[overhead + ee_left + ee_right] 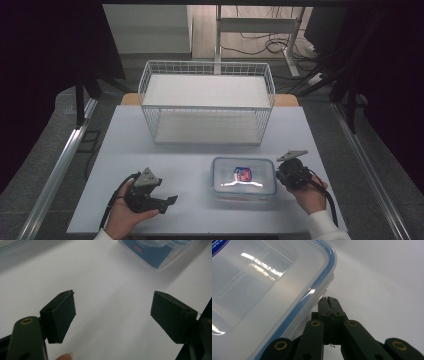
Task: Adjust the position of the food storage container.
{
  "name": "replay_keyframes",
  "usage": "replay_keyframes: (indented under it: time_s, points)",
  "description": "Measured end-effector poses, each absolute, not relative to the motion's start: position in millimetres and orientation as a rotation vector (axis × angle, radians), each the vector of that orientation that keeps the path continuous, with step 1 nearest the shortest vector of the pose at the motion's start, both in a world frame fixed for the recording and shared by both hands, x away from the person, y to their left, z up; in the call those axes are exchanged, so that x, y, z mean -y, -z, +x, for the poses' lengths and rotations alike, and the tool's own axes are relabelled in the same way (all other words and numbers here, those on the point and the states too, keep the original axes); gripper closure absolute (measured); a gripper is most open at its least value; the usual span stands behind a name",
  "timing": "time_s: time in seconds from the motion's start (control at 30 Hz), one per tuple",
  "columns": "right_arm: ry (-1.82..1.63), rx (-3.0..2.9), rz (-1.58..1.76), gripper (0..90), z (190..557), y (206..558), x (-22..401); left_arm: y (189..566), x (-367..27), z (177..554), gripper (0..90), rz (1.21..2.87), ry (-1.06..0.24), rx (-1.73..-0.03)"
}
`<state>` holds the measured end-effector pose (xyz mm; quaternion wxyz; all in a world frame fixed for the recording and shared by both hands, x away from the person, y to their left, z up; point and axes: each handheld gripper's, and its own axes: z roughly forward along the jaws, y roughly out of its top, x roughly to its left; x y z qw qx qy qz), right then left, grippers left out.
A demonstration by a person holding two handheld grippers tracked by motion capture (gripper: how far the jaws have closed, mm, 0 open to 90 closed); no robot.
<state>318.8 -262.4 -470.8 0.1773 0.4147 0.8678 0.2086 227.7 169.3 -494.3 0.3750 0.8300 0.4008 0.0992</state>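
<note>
Looking down, high view: a white tabletop [150,150] carries a clear rectangular plastic food container with a blue-edged lid and a red-and-blue label [244,178] in the lower middle of the frame.
Basket: a white wire basket [207,102] stands behind the container, toward the upper middle, well apart from it.
Left gripper, high view: the left gripper [167,201] sits in the person's hand at the lower left, pointing right toward the container, its fingers spread with nothing between them.
Right gripper, high view: the right gripper [278,176] is held at the container's right end, just beside it; whether it touches cannot be told here.
Left gripper view: two black fingers [60,315] stand wide apart over bare tabletop [110,315]; the container [157,252] lies farther off at the upper right of the frame, clear of them.
Right gripper view: the right gripper [329,301] has its fingers [335,306] pressed together, gripping nothing.
Container, right gripper view: the container [262,290] takes up the left of the frame, its blue-rimmed corner just beside the fingertips, at the small side tab under the lid edge; contact cannot be told.
</note>
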Motion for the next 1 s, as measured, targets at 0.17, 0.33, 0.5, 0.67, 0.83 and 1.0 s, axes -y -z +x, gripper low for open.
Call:
replay_keyframes:
  time_s: [0.17, 0.33, 0.5, 0.67, 0.83, 1.0]
  points:
    - [-0.598, -2.484, 1.113, 88.9, 324, 471, 240, 495, -172, 230, 19.7, 2.109, -0.244, -1.041]
    - [-0.604, -2.504, 1.073, 88.9, 327, 473, 224, 494, -174, 230, 19.9, 2.101, -0.254, -1.045]
    - [-0.63, -2.552, 1.038, 88.9, 325, 474, 208, 495, -175, 230, 19.9, 2.097, -0.255, -1.049]
    - [-0.646, -2.574, 0.998, 88.9, 322, 474, 196, 495, -177, 231, 19.9, 2.099, -0.26, -1.048]
    - [-0.672, -2.618, 0.958, 88.9, 316, 474, 185, 493, -178, 231, 20.0, 2.091, -0.265, -1.051]
    - [-0.677, -2.642, 0.91, 88.9, 310, 474, 177, 492, -180, 230, 20.1, 2.081, -0.27, -1.049]
